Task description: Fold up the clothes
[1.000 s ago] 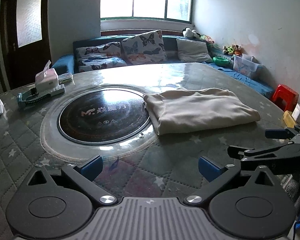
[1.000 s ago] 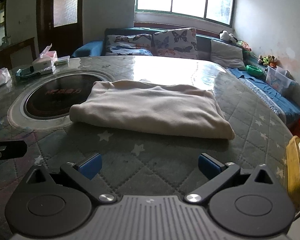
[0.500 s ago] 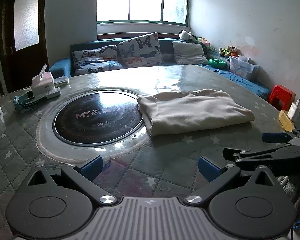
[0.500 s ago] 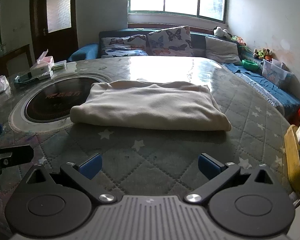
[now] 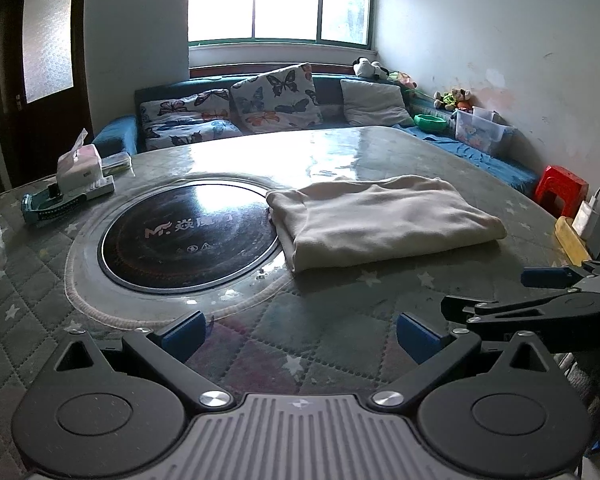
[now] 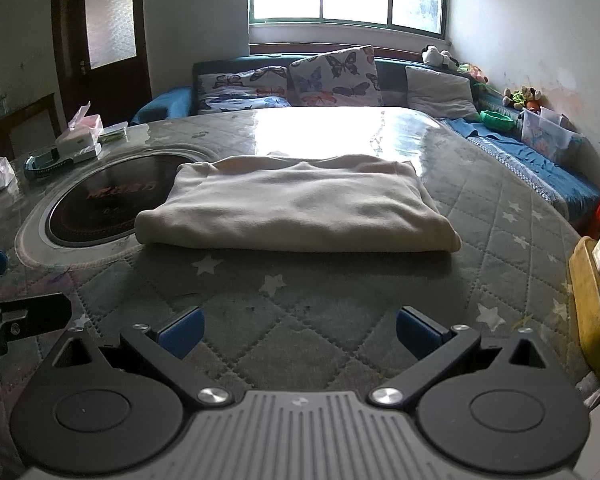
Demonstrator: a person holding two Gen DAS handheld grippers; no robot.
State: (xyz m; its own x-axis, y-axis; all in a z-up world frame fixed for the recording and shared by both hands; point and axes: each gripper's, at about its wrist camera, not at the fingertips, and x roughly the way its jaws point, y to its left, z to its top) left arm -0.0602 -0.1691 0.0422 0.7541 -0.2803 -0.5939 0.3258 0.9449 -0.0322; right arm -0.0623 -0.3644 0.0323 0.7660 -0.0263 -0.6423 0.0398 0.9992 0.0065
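A cream garment lies folded into a neat rectangle on the quilted counter, its left edge overlapping the round black hob. Both the left gripper and right gripper have drawn back from it over the last second, jaws spread wide and empty. The fold looks finished.

A cream garment was folded into a thick, flat rectangle and laid just beside the round black cooktop, one folded edge overlapping its pale rim.
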